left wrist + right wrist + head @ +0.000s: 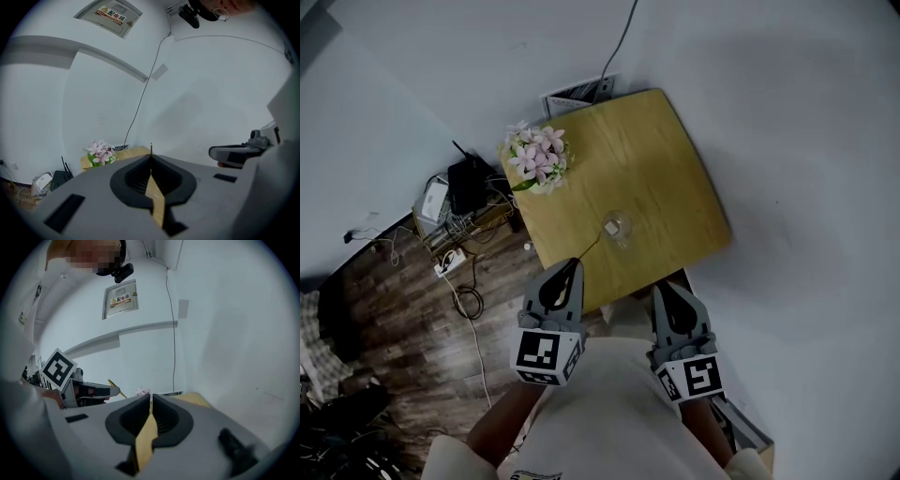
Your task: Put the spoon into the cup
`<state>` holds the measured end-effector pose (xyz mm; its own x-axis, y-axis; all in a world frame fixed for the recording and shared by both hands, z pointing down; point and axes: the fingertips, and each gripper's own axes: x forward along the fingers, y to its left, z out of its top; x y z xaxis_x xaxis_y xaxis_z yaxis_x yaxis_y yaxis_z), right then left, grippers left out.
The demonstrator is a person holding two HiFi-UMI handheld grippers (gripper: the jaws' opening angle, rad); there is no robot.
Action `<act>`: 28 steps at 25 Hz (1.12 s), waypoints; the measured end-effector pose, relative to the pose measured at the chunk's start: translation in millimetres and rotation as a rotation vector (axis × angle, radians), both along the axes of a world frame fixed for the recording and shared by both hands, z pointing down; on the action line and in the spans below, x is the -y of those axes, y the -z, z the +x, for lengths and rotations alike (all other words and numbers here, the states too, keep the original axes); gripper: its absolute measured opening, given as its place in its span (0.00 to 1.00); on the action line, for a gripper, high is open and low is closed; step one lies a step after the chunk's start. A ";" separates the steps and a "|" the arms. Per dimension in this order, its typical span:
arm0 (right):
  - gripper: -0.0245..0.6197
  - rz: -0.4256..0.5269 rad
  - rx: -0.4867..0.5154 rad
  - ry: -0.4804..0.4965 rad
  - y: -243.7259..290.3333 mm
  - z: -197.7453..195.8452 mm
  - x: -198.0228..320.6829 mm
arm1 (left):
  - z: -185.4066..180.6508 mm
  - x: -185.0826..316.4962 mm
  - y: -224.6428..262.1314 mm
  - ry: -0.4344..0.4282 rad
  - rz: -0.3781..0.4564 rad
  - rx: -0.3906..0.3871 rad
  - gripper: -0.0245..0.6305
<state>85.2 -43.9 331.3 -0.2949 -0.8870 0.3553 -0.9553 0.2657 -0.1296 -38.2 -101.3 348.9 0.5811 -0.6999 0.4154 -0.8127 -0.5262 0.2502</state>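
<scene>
A clear glass cup stands near the middle of the wooden table. My left gripper is shut on a thin spoon, which sticks out from the jaw tips toward the cup and ends just short of it. In the left gripper view only the spoon's slim end shows above the closed jaws. The right gripper view shows the yellowish spoon poking out of the left gripper. My right gripper hangs shut and empty over the table's near edge. Neither gripper view shows the cup.
A pot of pink flowers sits at the table's far left corner. Left of the table, a router and tangled cables lie on the wood floor. A white wall with a cable runs behind and right of the table.
</scene>
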 end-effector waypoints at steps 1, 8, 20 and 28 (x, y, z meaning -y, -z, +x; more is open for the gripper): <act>0.09 -0.005 0.005 0.015 -5.1 5.4 6.3 | 5.8 3.8 -4.8 0.006 -0.006 0.009 0.06; 0.09 -0.053 0.050 0.108 -38.6 30.8 42.8 | 39.0 19.4 -46.6 0.060 -0.092 0.060 0.06; 0.09 -0.120 0.080 0.199 -92.7 44.7 64.8 | 51.2 29.8 -98.8 0.142 -0.154 0.107 0.06; 0.09 -0.153 0.103 0.189 -125.1 59.9 64.0 | 62.7 26.5 -134.3 0.136 -0.193 0.149 0.06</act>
<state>145.2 -108.0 456.4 -0.4919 -0.7509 0.4407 -0.8702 0.4077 -0.2766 24.5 -127.8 483.1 0.4096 -0.6670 0.6224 -0.9080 -0.3637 0.2078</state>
